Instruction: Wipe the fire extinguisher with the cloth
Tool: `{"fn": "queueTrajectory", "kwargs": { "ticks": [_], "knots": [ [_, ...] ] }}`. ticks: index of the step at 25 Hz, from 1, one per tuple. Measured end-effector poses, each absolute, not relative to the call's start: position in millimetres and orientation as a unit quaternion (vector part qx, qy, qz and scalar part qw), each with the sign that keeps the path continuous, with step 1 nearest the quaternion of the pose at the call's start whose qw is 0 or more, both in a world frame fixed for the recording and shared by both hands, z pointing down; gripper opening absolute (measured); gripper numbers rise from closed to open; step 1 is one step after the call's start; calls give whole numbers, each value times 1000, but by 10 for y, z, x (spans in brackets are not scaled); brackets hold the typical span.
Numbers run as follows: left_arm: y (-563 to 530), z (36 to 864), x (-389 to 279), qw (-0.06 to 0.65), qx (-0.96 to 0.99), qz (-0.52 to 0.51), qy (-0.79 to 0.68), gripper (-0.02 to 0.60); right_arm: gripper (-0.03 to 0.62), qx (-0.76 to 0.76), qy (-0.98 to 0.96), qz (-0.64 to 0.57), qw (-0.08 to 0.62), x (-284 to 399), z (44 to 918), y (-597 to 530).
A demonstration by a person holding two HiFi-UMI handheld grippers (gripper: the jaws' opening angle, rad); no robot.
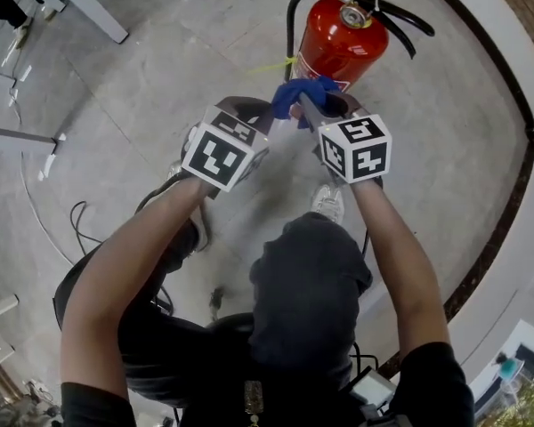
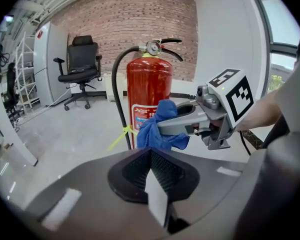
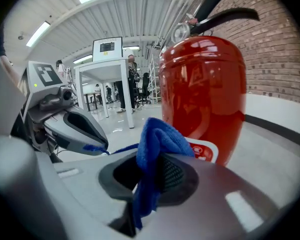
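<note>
Head view: fire extinguisher (image 1: 338,47) upright on the grey floor (image 1: 160,60), blue cloth (image 1: 301,96) bunched before its lower body at the tip of the right gripper (image 1: 308,107); left gripper (image 1: 249,114) just beside.

Left gripper view: jaws pressed together, nothing between. Cloth ahead, in front of the label on the red body.

Right gripper view: jaws clamped on the cloth, folds bulging above them — fire extinguisher just behind, contact unclear.

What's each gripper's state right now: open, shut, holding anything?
Left gripper: shut, nothing between its jaws.
Right gripper: shut on the blue cloth, near the fire extinguisher.
</note>
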State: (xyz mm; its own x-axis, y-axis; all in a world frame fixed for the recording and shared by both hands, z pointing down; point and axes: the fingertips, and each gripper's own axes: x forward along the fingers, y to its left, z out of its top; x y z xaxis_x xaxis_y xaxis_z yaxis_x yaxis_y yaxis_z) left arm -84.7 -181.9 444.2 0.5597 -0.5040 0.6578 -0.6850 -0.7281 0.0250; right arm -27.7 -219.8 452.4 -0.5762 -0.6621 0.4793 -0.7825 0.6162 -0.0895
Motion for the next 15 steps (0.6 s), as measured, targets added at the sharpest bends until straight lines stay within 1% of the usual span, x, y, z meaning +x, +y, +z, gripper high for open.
{"fn": "queueTrajectory", "kwargs": {
  "ticks": [8, 9, 11, 12, 15],
  "knots": [
    [-1852, 4459, -1055, 143, 871, 321, -343, 6, 61, 411, -872, 176, 201, -544, 4497, -2311],
    [-1866, 4480, -1043, 146, 873, 319, -340, 27, 61, 408, -873, 179, 200, -566, 4484, -2319],
    [-1912, 4515, -993, 150, 876, 313, -334, 143, 61, 402, -875, 183, 198, -600, 4444, -2346],
    [-1943, 4527, -966, 147, 879, 311, -332, 184, 61, 399, -876, 186, 196, -617, 4425, -2358],
    [-2032, 4560, -890, 125, 886, 309, -323, 250, 63, 385, -881, 202, 188, -669, 4397, -2361]
  ]
}}
